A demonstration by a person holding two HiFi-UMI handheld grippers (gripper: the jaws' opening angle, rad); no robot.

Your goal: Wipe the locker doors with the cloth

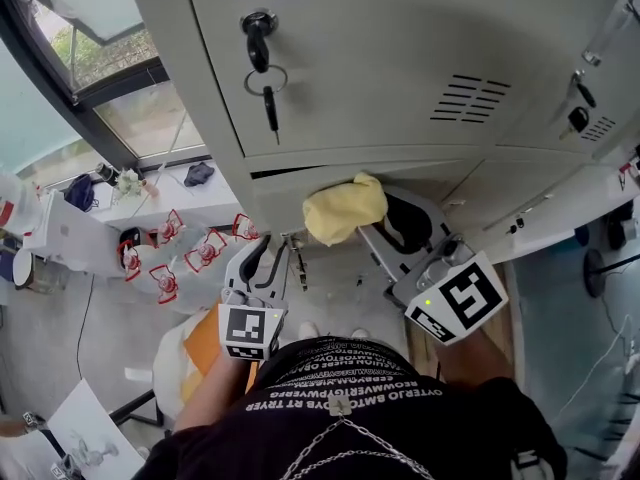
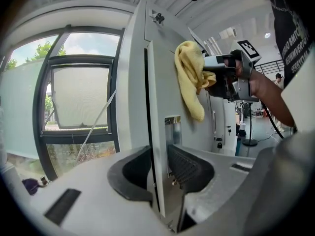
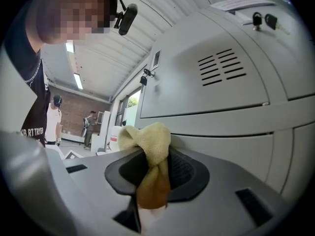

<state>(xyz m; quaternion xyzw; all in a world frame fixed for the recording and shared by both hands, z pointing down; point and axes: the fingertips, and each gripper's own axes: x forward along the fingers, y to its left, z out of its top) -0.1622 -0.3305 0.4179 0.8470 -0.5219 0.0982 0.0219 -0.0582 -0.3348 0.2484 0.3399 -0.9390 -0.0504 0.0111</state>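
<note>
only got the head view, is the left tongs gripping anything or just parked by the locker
observer: The left gripper view shows the edge of the open grey metal locker door between the left tongs, which close on both its faces.
operator: ok and how is the cloth held
observer: In the right gripper view the yellow terry cloth is pinched in the right tongs, with a bunch above the jaws and a tail below.
operator: is it on that same door
observer: Yes. From the left gripper view it lies against that door's face, above the left tongs.
</note>
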